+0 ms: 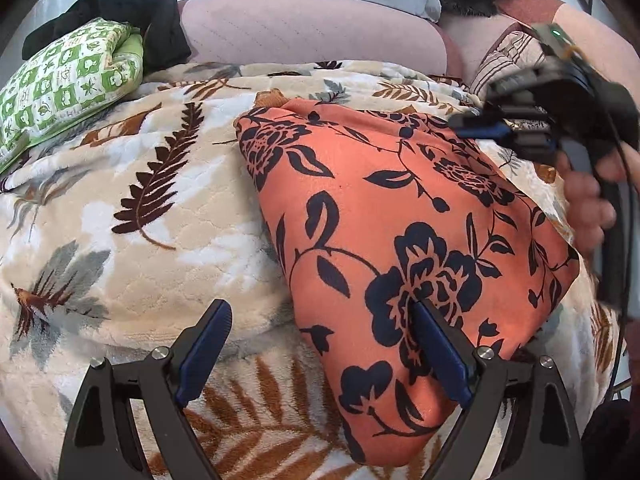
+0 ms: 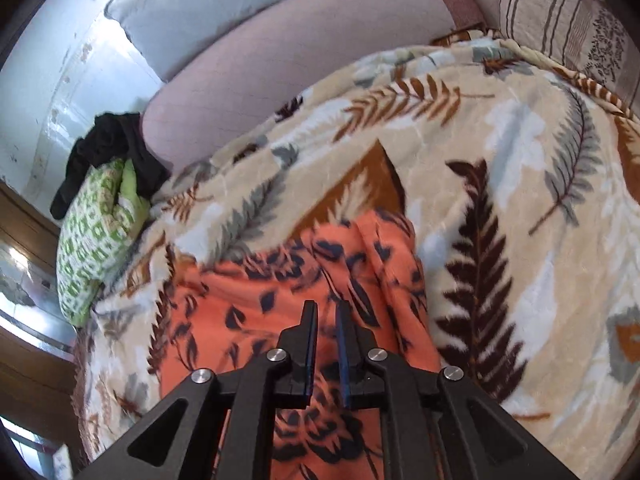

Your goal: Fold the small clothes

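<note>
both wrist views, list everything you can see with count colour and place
orange floral garment: one, orange with dark flowers, flat on the blanket
leaf-print fleece blanket: one, cream with brown and grey leaves, over the bed
green patterned cloth: one, green and white, far left
black clothing: one heap, behind the green cloth
pink cushion: one, at the back
striped pillow: one, beige, back right
left gripper: open, astride the garment's edge
right gripper: shut, above the garment

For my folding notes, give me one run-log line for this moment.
stage: folding | orange floral garment: on leaf-print blanket | left gripper: open over garment edge | right gripper: shut, nothing visibly held
</note>
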Available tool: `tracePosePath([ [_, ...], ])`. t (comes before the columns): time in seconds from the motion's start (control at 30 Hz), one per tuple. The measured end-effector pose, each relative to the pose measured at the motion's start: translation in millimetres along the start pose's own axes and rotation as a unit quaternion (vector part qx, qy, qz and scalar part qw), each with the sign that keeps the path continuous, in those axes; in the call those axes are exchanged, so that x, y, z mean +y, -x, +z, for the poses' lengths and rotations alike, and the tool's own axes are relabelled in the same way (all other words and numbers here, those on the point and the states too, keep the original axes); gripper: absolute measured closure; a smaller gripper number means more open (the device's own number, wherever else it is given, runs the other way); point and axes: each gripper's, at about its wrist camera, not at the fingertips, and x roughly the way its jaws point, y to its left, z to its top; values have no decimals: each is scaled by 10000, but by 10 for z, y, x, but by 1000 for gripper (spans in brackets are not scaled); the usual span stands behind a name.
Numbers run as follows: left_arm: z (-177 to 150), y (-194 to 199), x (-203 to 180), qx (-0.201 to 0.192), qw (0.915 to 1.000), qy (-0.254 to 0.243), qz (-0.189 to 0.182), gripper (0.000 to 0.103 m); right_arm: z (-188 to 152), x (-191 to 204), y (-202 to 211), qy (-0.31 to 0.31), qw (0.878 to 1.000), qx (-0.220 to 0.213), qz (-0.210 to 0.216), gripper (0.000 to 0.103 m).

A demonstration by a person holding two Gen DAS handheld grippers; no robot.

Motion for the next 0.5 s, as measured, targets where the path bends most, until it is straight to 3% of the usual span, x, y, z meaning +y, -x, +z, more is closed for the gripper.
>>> tracePosePath([
  [0.2, 4, -19, -8, 11, 10000, -26, -34, 10, 113, -128, -578, -214, 9987, 321, -346, 91],
  [0.37, 10, -26, -5, 46, 10000, -34, -18, 9, 101, 8, -548, 249, 9972, 290, -637, 91],
  [0.5, 6, -23, -5, 57, 10000, -45, -13, 9, 51, 25, -308, 148, 9985, 196, -494, 91],
])
